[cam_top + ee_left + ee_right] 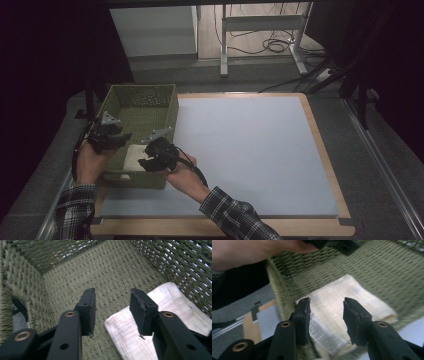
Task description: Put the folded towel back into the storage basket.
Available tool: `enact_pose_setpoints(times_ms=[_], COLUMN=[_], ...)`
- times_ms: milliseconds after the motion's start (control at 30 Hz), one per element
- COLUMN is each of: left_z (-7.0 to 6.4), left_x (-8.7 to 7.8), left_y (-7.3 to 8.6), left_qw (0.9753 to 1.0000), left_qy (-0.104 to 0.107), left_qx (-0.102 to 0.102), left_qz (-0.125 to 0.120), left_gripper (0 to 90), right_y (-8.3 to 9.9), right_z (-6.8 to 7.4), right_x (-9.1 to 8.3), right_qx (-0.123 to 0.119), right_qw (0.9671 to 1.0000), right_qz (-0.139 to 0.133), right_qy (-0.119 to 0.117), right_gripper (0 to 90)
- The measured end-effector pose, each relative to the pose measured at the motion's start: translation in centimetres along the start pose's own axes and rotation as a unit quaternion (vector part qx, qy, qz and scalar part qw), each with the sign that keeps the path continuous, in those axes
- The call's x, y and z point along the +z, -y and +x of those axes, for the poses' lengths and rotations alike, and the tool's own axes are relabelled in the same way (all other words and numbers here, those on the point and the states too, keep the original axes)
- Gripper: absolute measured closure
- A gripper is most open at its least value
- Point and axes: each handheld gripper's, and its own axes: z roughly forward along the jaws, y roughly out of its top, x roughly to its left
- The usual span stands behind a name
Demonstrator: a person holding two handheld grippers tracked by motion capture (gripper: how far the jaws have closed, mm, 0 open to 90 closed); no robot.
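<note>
Although both grippers hang over the near end of the green woven basket point(141, 107), neither has hold of anything: the left gripper point(113, 305) points down into the basket with its jaws spread and only the woven floor between them, and the right gripper point(326, 312) hovers over the near rim with its jaws likewise spread and nothing in the gap. The folded cream cloth point(150, 332) lies flat on the basket floor in the near corner, close against the side wall, and in the right gripper view it point(342, 310) sits just beyond the jaw tips, one edge reaching toward the rim. Seen from above, the left gripper point(111, 134) is held at the basket's left wall and the right gripper point(156, 156) sits just over the cloth point(132, 156), with the basket standing at the left edge of the pale blue mat point(250, 150). Whether the cloth is being put in or fetched out cannot be read from this moment alone — my judgement is that it is either freshly lodged and the hands are free to leave, or a grasp has yet to be made. Either way the cloth rests wholly inside, untouched by any jaw.
</note>
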Motion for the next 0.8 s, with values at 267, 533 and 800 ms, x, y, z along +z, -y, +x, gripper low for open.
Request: enact_pose_setpoints(times_ms=[267,533,800], left_z=[0.0,-0.8,-1.7], left_x=[-0.3,-0.2,-0.2], left_y=[-0.2,-1.1,-2.1], left_qw=[0.9994,0.9985,0.9959], left_qy=[0.011,0.025,0.053], left_qx=[-0.027,-0.037,-0.058], left_qz=[-0.020,-0.031,-0.045], left_gripper=[38.9,24.9,12.5], right_y=[0.3,0.4,1.2], right_z=[-1.0,-1.4,-2.6], right_x=[-1.0,-2.1,-3.4], right_qx=[-0.027,-0.043,-0.043], right_qw=[0.9995,0.9988,0.9986], right_qz=[-0.014,-0.024,-0.026], right_qy=[0.005,0.008,0.016], right_gripper=[45.3,33.2,28.2])
